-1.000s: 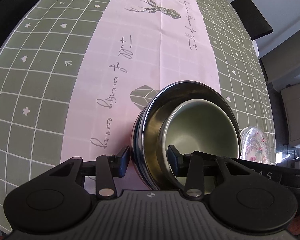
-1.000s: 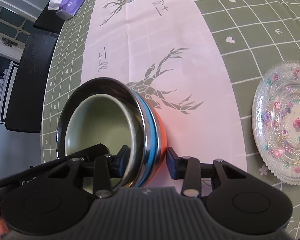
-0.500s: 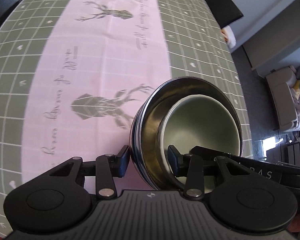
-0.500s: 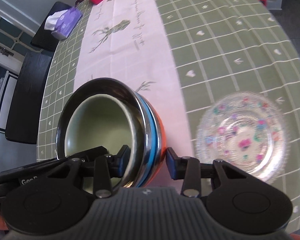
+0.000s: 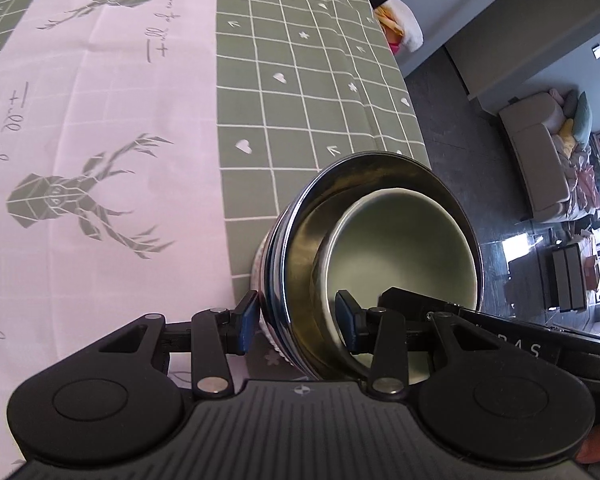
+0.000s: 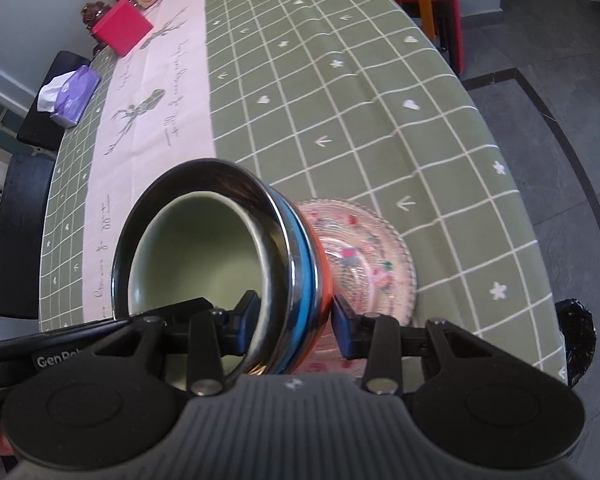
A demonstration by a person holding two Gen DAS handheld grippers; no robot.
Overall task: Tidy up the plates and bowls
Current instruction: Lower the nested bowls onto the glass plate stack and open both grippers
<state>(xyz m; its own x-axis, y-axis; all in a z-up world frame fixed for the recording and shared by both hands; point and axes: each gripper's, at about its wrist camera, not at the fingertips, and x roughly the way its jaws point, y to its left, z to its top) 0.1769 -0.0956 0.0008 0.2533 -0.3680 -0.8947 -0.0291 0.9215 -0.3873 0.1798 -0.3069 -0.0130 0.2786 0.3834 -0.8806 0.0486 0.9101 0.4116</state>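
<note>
Aloft, bowl stack pinched by left gripper and right gripper, above glass plate near table edge.

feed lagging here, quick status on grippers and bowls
Left gripper and right gripper both clamp the nested steel-and-green bowl stack. Stack over patterned clear glass plate. Nothing in the way.
</note>
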